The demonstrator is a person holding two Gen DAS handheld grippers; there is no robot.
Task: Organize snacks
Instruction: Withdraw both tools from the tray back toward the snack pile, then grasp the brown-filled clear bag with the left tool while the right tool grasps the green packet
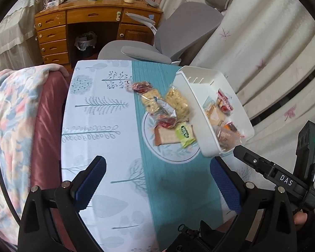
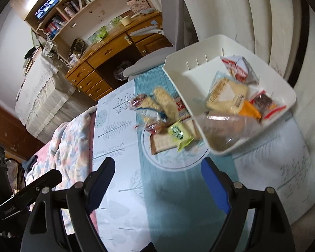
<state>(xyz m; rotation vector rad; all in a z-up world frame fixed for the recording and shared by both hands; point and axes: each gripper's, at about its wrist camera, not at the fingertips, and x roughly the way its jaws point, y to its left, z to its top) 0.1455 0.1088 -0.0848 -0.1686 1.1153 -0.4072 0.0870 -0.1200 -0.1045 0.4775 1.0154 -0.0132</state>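
A white plastic bin [image 1: 191, 96] [image 2: 178, 79] stands on the table at the right and holds several wrapped snacks [image 1: 220, 113] [image 2: 231, 92]. Beside it on the left lies a pile of loose snacks [image 1: 166, 109] [image 2: 163, 115]: rice-cracker packs, a silver wrapper, a red pack, a brown cracker pack and a green packet [image 1: 185, 133] [image 2: 177, 133]. My left gripper [image 1: 157, 180] is open and empty, above the table in front of the pile. My right gripper [image 2: 157, 180] is open and empty, also in front of the pile and bin.
The table [image 1: 98, 126] has a white and teal tree-print cloth. A blanket-covered seat [image 1: 16, 109] stands at its left. A grey office chair [image 1: 178, 31] and a wooden desk [image 1: 84, 21] are behind it. A curtain [image 1: 262, 52] hangs on the right.
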